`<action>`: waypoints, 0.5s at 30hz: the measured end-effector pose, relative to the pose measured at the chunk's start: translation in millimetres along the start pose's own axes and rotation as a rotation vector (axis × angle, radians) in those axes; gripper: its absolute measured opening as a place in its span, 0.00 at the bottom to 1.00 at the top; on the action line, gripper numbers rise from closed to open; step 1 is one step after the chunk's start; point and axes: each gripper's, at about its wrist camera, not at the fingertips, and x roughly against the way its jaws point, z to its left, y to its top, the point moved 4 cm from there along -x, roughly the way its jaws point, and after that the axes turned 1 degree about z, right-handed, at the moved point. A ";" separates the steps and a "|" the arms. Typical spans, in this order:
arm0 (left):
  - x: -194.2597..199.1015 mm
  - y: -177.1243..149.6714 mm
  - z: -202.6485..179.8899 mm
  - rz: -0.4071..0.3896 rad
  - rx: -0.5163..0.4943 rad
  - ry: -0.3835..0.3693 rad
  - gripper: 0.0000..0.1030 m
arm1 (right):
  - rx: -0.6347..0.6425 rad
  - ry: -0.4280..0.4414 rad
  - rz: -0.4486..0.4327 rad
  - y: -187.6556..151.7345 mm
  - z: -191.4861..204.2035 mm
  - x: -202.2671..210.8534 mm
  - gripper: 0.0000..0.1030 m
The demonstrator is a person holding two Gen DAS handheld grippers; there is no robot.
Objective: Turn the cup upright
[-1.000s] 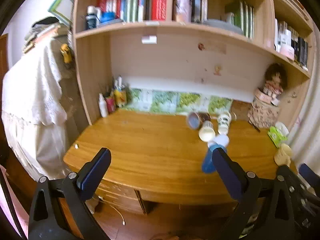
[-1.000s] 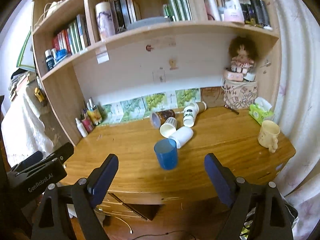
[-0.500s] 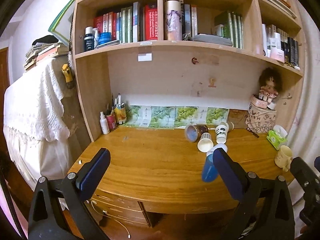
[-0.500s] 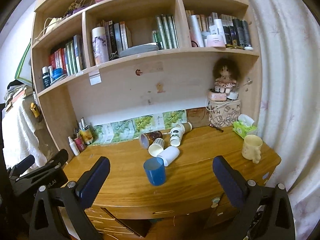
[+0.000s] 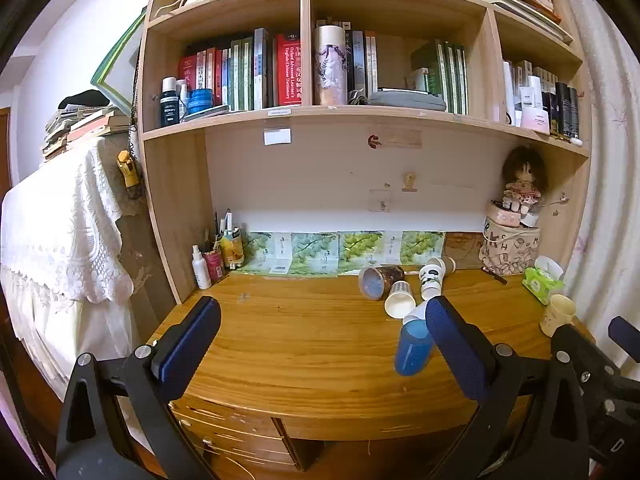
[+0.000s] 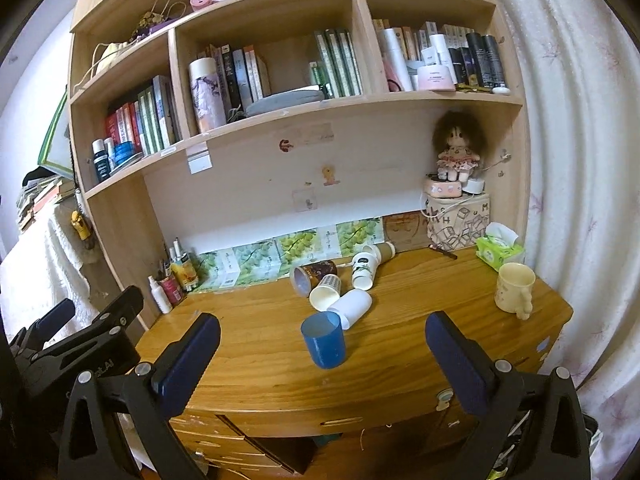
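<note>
A blue plastic cup [image 6: 324,344] stands upright on the wooden desk [image 6: 248,352]; it also shows in the left wrist view [image 5: 414,348]. Behind it several cups lie on their sides: a white cup [image 6: 352,308], a patterned paper cup [image 6: 326,292], a brown cup [image 6: 310,276] and a white printed cup [image 6: 364,270]. My right gripper [image 6: 322,354] is open and empty, held back in front of the desk edge. My left gripper [image 5: 322,344] is open and empty, also back from the desk, to the left.
A cream mug [image 6: 514,292] stands at the desk's right end, with a green tissue pack [image 6: 498,248] and a printed box with a doll [image 6: 456,216] behind it. Bottles and pens [image 6: 172,280] stand at the back left. Shelves of books hang above. A curtain [image 6: 580,160] hangs right.
Both grippers have pulled back and up from the desk, so the cups look smaller and more shelf shows. The cups have not moved.
</note>
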 end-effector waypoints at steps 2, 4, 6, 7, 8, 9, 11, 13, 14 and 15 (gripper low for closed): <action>0.2 -0.2 -0.6 0.003 -0.001 -0.002 0.99 | 0.003 0.002 0.005 -0.3 0.7 0.1 1.00; -0.1 0.6 -1.0 0.003 0.001 -0.002 0.99 | 0.005 0.003 0.006 -0.6 1.2 0.7 1.00; -0.9 0.5 -1.5 0.006 0.000 -0.007 0.99 | 0.005 0.003 0.006 -0.5 1.2 0.4 1.00; -1.4 0.0 -2.4 0.011 -0.001 -0.009 0.99 | 0.005 0.003 0.006 -0.7 1.6 0.9 1.00; -2.4 -0.9 -3.1 0.019 -0.001 -0.011 0.99 | 0.005 0.004 0.007 -0.8 1.3 0.4 1.00; -3.3 -1.8 -3.5 0.026 0.001 -0.012 0.99 | 0.007 0.005 0.009 -1.3 2.0 1.1 1.00; -3.7 -3.0 -3.0 0.033 0.007 -0.016 0.99 | 0.010 0.008 0.014 -2.0 2.8 1.6 1.00; -3.5 -3.6 -2.5 0.035 0.012 -0.018 0.99 | 0.010 0.006 0.016 -3.1 2.7 2.3 1.00; -3.3 -3.6 -2.6 0.034 0.010 -0.018 0.99 | 0.010 0.005 0.017 -3.1 2.3 2.5 1.00; -3.2 -3.4 -2.5 0.032 0.009 -0.017 0.99 | 0.009 0.003 0.018 -3.3 2.3 3.0 1.00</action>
